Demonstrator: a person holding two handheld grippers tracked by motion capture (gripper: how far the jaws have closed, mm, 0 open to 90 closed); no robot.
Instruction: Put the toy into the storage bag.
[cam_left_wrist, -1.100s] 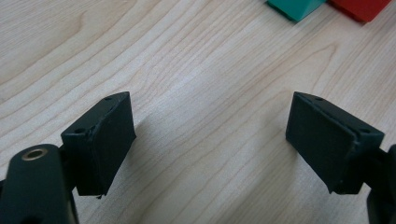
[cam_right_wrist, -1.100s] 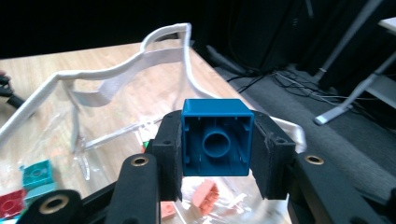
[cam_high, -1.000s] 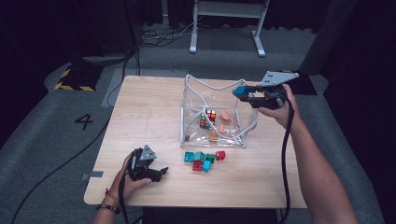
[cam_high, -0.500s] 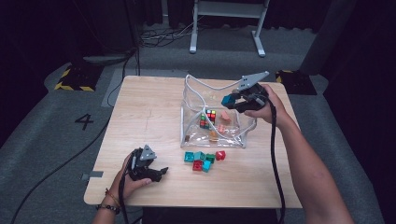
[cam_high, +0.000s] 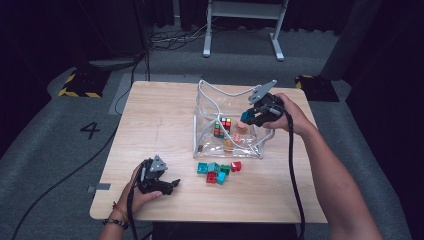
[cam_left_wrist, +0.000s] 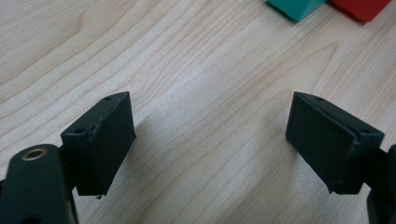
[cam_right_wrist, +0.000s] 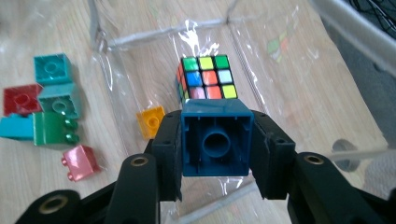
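A light wooden table (cam_high: 165, 130) seen from above, with a person's forearms coming in from the bottom edge. At the lower left, the left gripper (cam_high: 170, 184) rests on the tabletop in the person's hand, lying on its side; in the left gripper view its two black jaws stand wide apart over bare wood with nothing between them. Just right of it, near the table's middle, a loose cluster of toy bricks (cam_high: 218, 171) in teal, green and red lies on the wood, touching one another. Directly behind the cluster stands a clear plastic bag (cam_high: 205, 137) with a white cord handle, its mouth open upward. Inside it sit a multicoloured puzzle cube (cam_high: 224, 125) and a small orange brick (cam_high: 228, 145). Further right, the right gripper (cam_high: 248, 118) hangs above the bag's opening, its jaws clenched on a blue toy brick (cam_high: 246, 116). In the right gripper view the blue brick's hollow underside faces the camera, with the puzzle cube just beyond it
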